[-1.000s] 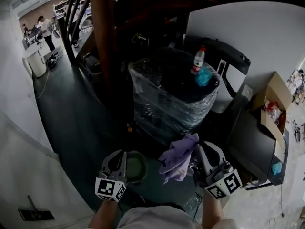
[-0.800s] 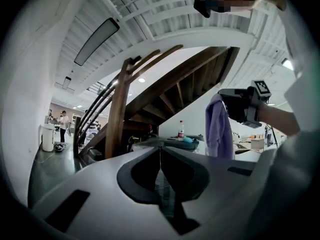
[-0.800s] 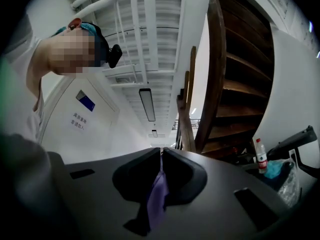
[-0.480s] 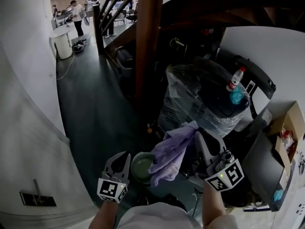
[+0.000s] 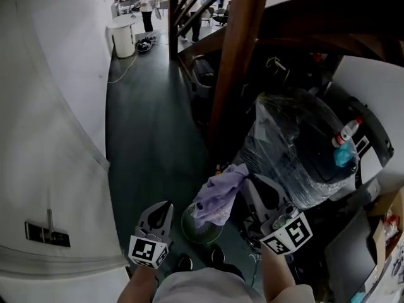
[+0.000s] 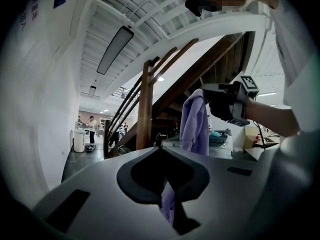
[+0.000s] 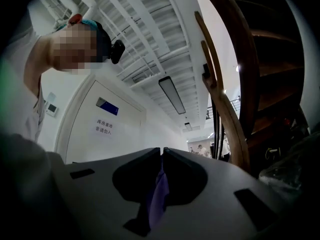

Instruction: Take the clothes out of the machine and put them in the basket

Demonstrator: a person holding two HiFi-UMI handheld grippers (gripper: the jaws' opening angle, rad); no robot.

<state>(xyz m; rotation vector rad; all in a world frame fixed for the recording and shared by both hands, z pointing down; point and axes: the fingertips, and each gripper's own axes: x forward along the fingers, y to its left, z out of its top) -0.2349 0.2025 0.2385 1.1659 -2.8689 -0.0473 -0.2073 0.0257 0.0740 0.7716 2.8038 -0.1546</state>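
Dark floor [image 5: 151,144] widens; garment [image 5: 218,194] (lilac) now over basket [image 5: 201,232].

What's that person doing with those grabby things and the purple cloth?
A person is holding a gripper in each hand. The right gripper is clamped on a purple cloth, which hangs over a green basket on the floor. The left gripper is beside the basket with its jaws together. The cloth is not in the basket yet, so it looks like dropping it in comes next.
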